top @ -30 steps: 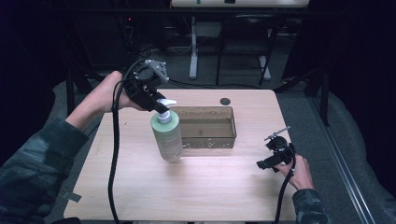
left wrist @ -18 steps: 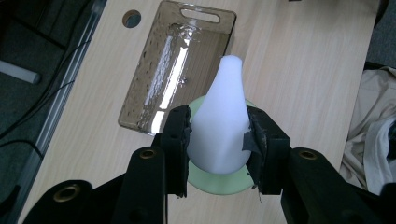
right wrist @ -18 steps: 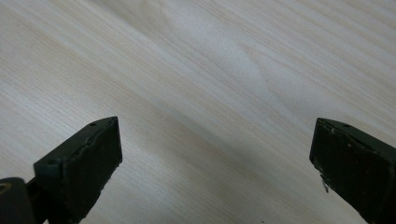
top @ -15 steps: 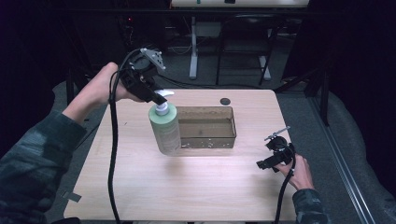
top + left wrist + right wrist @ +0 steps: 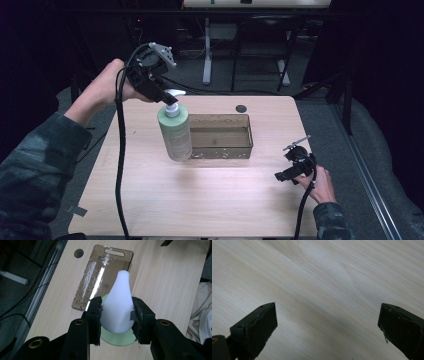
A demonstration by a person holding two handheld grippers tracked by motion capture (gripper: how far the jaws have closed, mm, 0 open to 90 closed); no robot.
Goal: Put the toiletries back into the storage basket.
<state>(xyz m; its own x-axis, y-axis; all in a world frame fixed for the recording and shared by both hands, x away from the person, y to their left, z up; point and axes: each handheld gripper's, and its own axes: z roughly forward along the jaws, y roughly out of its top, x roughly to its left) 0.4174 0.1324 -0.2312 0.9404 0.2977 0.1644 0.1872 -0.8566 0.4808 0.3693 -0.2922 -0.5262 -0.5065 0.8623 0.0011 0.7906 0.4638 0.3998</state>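
Observation:
A pale green pump bottle (image 5: 176, 136) with a white pump head (image 5: 119, 290) hangs slightly tilted just in front of the left end of a clear brown tray (image 5: 220, 152). My left gripper (image 5: 171, 101) comes down on it from the upper left and is shut on the pump head, one pad on each side (image 5: 117, 312). The bottle's base seems to be a little off the wooden table (image 5: 210, 200). My right gripper (image 5: 281, 176) rests low near the table's right front, jaws wide open over bare wood (image 5: 327, 322), with nothing between them.
The tray (image 5: 100, 270) lies empty across the table's middle, with a handle slot at its far end. A round cable hole (image 5: 241, 108) sits behind it. Black cables trail from both grippers. Chair and table legs stand on the dark floor beyond.
The left gripper has risen and drifted slightly left and back with the bottle in its grip. The right gripper has not moved.

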